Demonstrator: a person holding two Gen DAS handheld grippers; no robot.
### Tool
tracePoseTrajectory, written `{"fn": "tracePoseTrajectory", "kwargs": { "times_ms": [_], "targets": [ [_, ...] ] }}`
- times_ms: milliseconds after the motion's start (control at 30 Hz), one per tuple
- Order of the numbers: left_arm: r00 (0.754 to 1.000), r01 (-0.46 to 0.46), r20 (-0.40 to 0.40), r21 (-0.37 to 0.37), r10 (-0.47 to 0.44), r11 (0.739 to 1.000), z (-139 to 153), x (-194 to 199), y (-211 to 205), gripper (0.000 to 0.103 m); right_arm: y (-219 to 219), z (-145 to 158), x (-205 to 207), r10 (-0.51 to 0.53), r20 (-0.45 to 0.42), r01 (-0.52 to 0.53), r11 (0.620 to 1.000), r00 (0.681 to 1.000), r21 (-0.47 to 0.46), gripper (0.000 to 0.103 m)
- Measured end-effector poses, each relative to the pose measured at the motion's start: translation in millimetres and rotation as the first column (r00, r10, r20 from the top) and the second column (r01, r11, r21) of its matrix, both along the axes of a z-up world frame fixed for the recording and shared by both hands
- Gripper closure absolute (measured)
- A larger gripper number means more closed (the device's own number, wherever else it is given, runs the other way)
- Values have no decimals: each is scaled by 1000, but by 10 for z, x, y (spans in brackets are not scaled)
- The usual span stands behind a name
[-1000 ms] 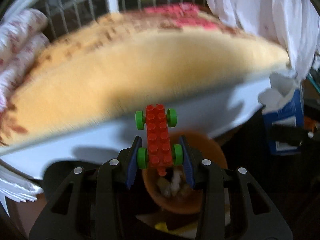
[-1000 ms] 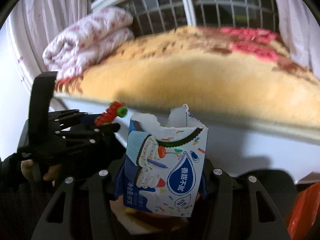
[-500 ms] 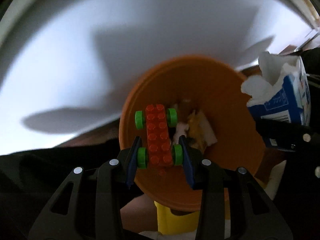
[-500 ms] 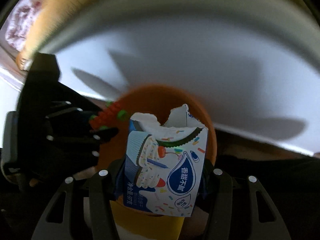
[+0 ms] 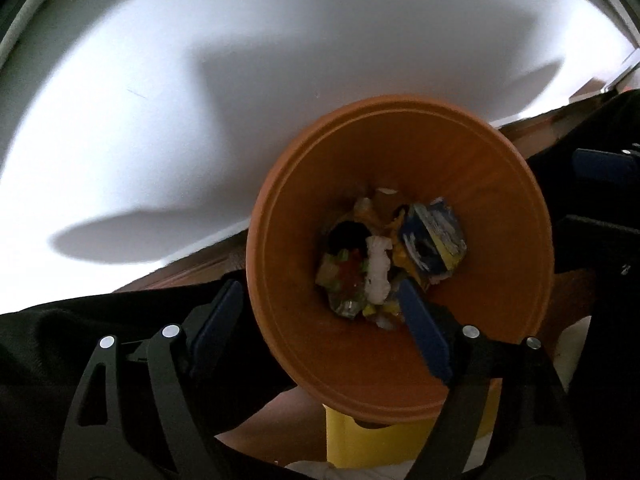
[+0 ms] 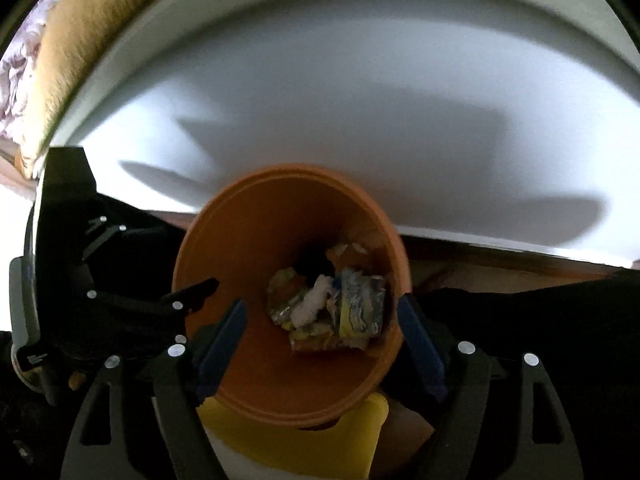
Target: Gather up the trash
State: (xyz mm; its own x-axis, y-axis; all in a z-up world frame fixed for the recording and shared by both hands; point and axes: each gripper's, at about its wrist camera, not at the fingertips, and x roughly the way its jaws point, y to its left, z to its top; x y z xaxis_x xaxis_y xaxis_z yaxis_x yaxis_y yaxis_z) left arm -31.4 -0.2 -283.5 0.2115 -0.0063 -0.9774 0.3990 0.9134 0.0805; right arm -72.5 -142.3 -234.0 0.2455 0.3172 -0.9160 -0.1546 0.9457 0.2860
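A: Where is the trash?
B: In the orange bin (image 5: pixel 500 208), blue carton (image 5: pixel 434 242) among it; its print is unreadable.
A: The claws?
B: Left gripper (image 5: pixel 320 308) and right gripper (image 6: pixel 322 318) have just spread wide, both empty.

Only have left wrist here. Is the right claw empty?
Observer: Yes. The right claw is open; its jaws have just been opening and nothing sits between the pads.
Operator: Where's it aimed?
Observer: Down into the orange bin. From that camera the blue carton lies inside, toward the right wall.
Operator: Anything past the white panel?
Observer: A tan blanket at the upper left of the right wrist view, with a floral quilt at the edge beside it.
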Motion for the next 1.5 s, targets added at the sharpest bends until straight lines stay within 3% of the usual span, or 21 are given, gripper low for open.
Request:
{"fn": "tracePoseTrajectory", "kwargs": {
  "times_ms": [167,233,300,333,400,533,600,700,900,1067,1233,1500],
  "targets": [
    [993,42,115,-142,-26,989,564,-177,89,24,-111,506,-257,-6,197,20,998,980,-67,16],
    [978,73,208,-168,-37,983,902,-299,146,24,-120,831,-427,14,328,21,994,945,-103,7],
    [951,86,309,-220,-15,972,1351,-401,237,24,-163,1154,-550,9,454,48,992,891,-114,5],
    [937,85,349,-244,6,966,1542,-420,279,18,-181,1324,-583,2,512,65,991,859,-114,5],
    [887,76,457,-297,72,952,2004,-425,391,11,-180,1661,-544,-18,618,114,987,786,-116,5],
    [766,31,615,-330,189,944,2600,-352,444,9,-232,2076,-295,-58,721,205,972,690,-118,5],
    [712,-17,662,-317,235,948,2816,-267,427,9,-220,2186,-147,-87,742,247,963,665,-109,5],
    [667,-80,684,-326,294,942,2912,-120,411,9,-265,2263,66,-140,739,303,949,659,-90,5],
    [680,-109,643,-384,351,917,2860,88,397,9,-242,2243,241,-214,722,362,931,658,-54,5],
    [692,-124,633,-369,346,921,2735,144,355,9,-167,2213,238,-185,735,365,927,653,-91,5],
    [708,-136,614,-365,348,921,2653,179,347,9,-140,2137,288,-186,717,362,927,672,-98,5],
    [711,-141,615,-350,341,926,2614,191,339,9,-157,2066,314,-199,701,369,924,685,-97,5]
  ]
}}
